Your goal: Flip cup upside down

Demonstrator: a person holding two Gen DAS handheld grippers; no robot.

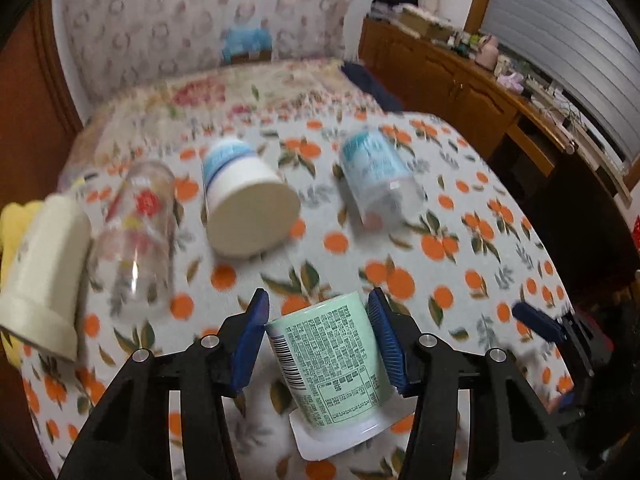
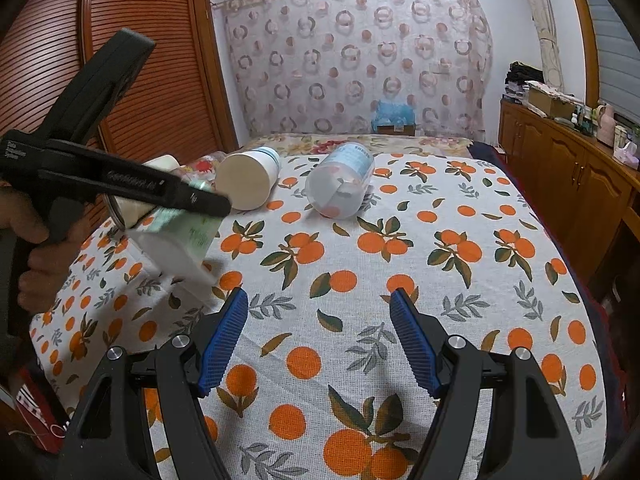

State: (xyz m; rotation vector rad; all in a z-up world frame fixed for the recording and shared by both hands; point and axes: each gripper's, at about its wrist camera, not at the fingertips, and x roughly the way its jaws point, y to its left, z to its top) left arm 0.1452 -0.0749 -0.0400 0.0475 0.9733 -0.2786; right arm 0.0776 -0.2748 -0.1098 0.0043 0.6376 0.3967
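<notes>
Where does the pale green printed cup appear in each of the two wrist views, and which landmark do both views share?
Left wrist view: the pale green cup sits bottom centre, tilted, between the blue pads of the left claw.
Right wrist view: the same cup is at mid-left, tilted, partly hidden behind the left claw's black body.
Shared landmark: the white cup with a blue band, lying on its side on the orange-print tablecloth.

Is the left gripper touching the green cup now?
Touching. In the left wrist view both blue pads of the left gripper press against the sides of the green cup, with no gap showing on either side.
</notes>
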